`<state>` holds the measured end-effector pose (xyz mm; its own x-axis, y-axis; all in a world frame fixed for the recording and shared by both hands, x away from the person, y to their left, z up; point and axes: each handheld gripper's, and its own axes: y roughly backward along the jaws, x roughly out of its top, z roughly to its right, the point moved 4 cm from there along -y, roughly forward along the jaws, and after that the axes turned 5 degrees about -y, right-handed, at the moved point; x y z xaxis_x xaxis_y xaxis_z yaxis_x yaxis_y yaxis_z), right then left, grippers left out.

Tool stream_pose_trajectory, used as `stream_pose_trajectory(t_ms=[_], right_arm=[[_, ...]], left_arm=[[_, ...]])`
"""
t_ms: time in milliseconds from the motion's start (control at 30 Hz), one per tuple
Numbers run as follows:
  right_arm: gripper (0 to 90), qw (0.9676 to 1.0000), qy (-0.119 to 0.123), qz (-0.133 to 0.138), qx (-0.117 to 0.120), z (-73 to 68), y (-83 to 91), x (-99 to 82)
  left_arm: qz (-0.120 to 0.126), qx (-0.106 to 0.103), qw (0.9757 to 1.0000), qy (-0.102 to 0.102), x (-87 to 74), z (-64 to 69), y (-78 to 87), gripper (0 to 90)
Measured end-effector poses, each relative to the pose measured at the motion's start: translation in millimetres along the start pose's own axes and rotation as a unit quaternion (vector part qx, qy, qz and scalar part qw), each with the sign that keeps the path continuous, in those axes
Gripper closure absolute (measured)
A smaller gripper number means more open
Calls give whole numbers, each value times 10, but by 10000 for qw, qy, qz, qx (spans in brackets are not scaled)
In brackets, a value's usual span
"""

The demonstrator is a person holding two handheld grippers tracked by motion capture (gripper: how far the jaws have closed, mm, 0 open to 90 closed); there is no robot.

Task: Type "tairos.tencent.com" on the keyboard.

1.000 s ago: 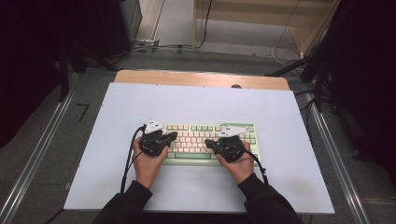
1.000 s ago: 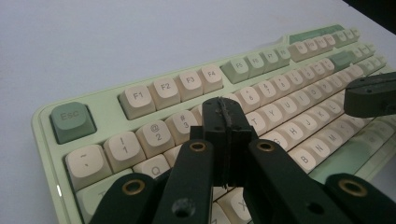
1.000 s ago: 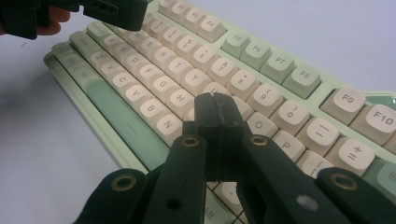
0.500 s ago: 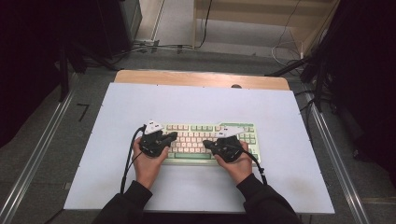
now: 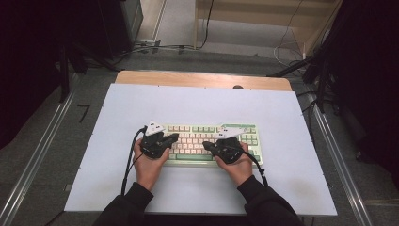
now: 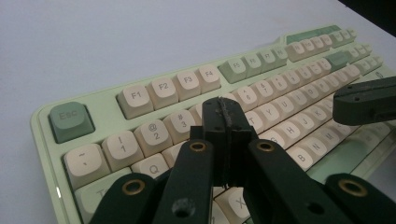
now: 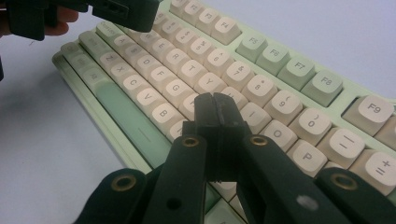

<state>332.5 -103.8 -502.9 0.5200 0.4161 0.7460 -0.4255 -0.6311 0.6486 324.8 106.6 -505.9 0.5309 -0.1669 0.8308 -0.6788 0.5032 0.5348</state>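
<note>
A pale green keyboard (image 5: 197,129) with cream and green keys lies in the middle of the white table top (image 5: 197,101). My left gripper (image 5: 173,137) hovers over the keyboard's left half, jaws pressed together with nothing between them; in the left gripper view its tips (image 6: 225,108) hang above the number and letter rows of the keyboard (image 6: 154,88). My right gripper (image 5: 206,145) sits over the right half, also shut and empty; in the right gripper view its tips (image 7: 215,100) are just above the letter keys of the keyboard (image 7: 280,65). Each gripper's jaw end shows in the other's view.
The white top rests on a wooden table whose far edge (image 5: 202,79) shows behind it. Metal rails (image 5: 336,150) run along both sides. Cables (image 5: 155,47) trail over the floor beyond, near a wooden cabinet (image 5: 268,14).
</note>
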Motion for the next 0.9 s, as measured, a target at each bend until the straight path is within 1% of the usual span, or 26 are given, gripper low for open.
stream_pose_trajectory(t_ms=[67,367,900], right_arm=[[883,10000,-27,-10,17,-9,-8,-1],[883,10000,0,-37,32,-29,-34,1],[883,9998,91,-125,116,-116,-111,-7]], left_arm=[[8,-1,10000,5,2,-1,5,900],[24,1,10000,-1,5,2,11,900],[33,3,10000,1,7,0,15,900]])
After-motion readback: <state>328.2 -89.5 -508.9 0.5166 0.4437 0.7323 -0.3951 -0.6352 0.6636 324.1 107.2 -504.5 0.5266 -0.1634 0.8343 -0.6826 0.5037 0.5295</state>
